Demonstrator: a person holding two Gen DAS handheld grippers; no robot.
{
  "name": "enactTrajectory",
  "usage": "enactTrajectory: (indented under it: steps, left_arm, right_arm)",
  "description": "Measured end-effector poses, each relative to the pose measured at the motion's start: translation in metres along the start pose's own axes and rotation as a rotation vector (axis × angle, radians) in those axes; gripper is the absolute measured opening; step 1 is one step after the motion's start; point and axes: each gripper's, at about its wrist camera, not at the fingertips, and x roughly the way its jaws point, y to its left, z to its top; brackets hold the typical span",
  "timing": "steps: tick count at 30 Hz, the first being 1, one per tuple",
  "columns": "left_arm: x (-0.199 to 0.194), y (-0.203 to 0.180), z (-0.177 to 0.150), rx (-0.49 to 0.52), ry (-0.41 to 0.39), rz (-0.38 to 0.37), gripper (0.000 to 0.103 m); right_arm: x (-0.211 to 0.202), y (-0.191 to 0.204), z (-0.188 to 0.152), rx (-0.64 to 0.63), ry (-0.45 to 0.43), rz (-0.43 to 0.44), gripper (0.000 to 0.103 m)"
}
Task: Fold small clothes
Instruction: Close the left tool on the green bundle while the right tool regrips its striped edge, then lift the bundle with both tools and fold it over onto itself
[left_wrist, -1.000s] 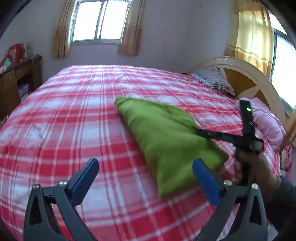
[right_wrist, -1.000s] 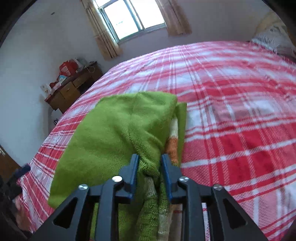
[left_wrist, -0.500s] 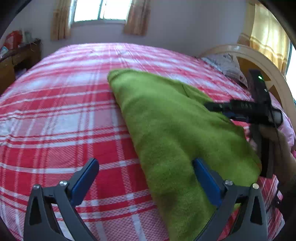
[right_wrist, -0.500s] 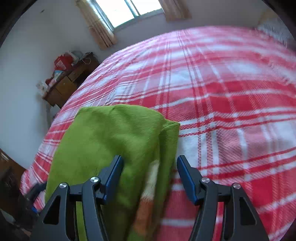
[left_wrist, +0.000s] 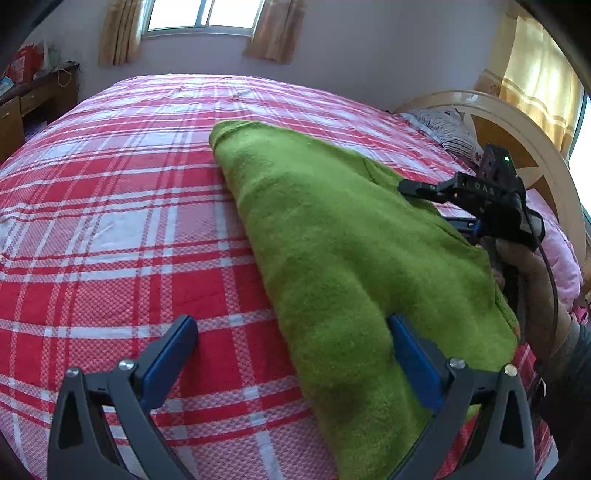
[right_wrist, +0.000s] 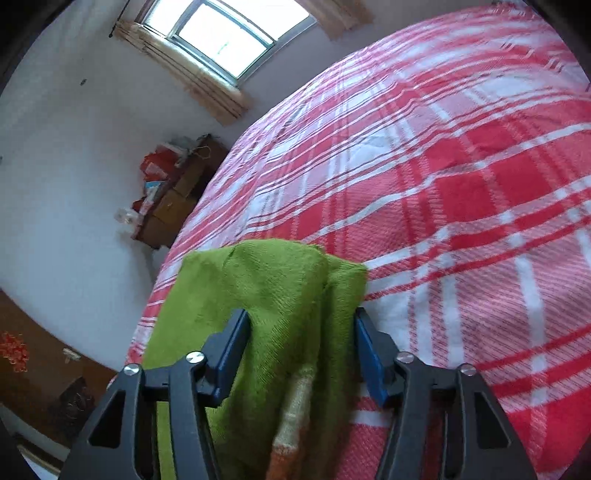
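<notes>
A green knitted garment (left_wrist: 332, 240) lies folded in a long wedge on the red plaid bed (left_wrist: 110, 221). My left gripper (left_wrist: 291, 350) hangs open and wide over its near end; the right finger is above the cloth, the left finger above bare bedspread. In the right wrist view my right gripper (right_wrist: 301, 347) straddles a folded edge of the garment (right_wrist: 280, 288), where a cream and orange stripe shows. Its jaws are closing with the fold between the pads, not clamped. From the left wrist view the right gripper (left_wrist: 428, 203) sits at the garment's far right edge, held by a hand (left_wrist: 524, 266).
A curved wooden headboard (left_wrist: 517, 122) with a patterned pillow (left_wrist: 450, 129) and pink bedding (left_wrist: 557, 254) borders the right side. A cluttered wooden desk (right_wrist: 173, 199) stands against the wall beyond the bed's left edge. The plaid bedspread stretches left and far of the garment.
My right gripper let go of the bunched fold, opened wide, then narrowed again around a broader fold. My left gripper came down and closer to the garment, staying open.
</notes>
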Motion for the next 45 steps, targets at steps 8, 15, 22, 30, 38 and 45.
enactTrajectory:
  steps: [8, 15, 22, 30, 38, 45]
  left_arm:
    - [0.003, -0.001, 0.004, 0.003, -0.001, -0.012, 0.103]
    - [0.003, -0.005, 0.004, 0.018, 0.0, -0.01, 0.102]
    - [0.0, -0.019, 0.004, 0.078, -0.012, -0.057, 0.064]
    - [-0.007, -0.034, 0.003, 0.137, -0.045, 0.002, 0.045]
    - [-0.028, -0.038, 0.0, 0.176, -0.042, 0.034, 0.036]
    - [-0.053, -0.036, -0.01, 0.181, -0.059, 0.04, 0.035]
  right_arm:
    - [0.002, -0.001, -0.002, -0.012, -0.002, 0.026, 0.032]
    - [0.004, 0.004, -0.005, -0.034, -0.011, 0.0, 0.032]
    - [-0.003, 0.011, -0.01, -0.078, -0.041, 0.003, 0.03]
    - [-0.015, 0.023, -0.017, -0.131, -0.095, -0.001, 0.028]
    - [-0.032, 0.044, -0.033, -0.151, -0.121, 0.001, 0.027]
    - [-0.044, 0.065, -0.055, -0.139, -0.128, 0.025, 0.027]
